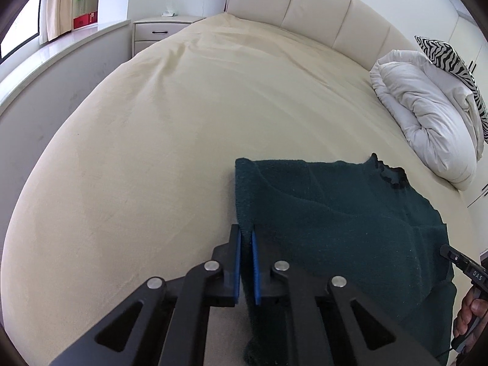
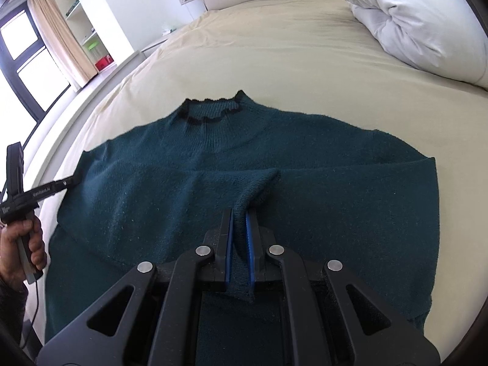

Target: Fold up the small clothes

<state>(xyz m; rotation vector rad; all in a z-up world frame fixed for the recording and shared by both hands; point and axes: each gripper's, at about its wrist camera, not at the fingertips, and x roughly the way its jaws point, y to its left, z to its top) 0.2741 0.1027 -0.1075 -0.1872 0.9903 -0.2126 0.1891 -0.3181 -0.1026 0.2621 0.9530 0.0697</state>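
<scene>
A dark green knit sweater [image 1: 335,213] [image 2: 152,198] lies flat on the cream bed [image 1: 183,122] [image 2: 274,61], its black-trimmed collar [image 2: 210,113] pointing toward the headboard. My left gripper [image 1: 246,235] is shut on the sweater's left side edge, with knit pinched between the blue pads. In the right wrist view the same gripper [image 2: 68,181] sits at the sweater's left shoulder edge, held by a hand [image 2: 27,244]. My right gripper [image 2: 239,213] is shut on the end of a sleeve that lies folded across the chest.
A crumpled white duvet [image 1: 427,116] [image 2: 411,15] and a zebra-print pillow [image 1: 448,55] lie at the bed's right, by the padded headboard [image 1: 305,3]. A white nightstand [image 1: 158,30] and a window ledge [image 1: 61,52] stand to the left. The other hand [image 1: 469,314] shows at the right edge.
</scene>
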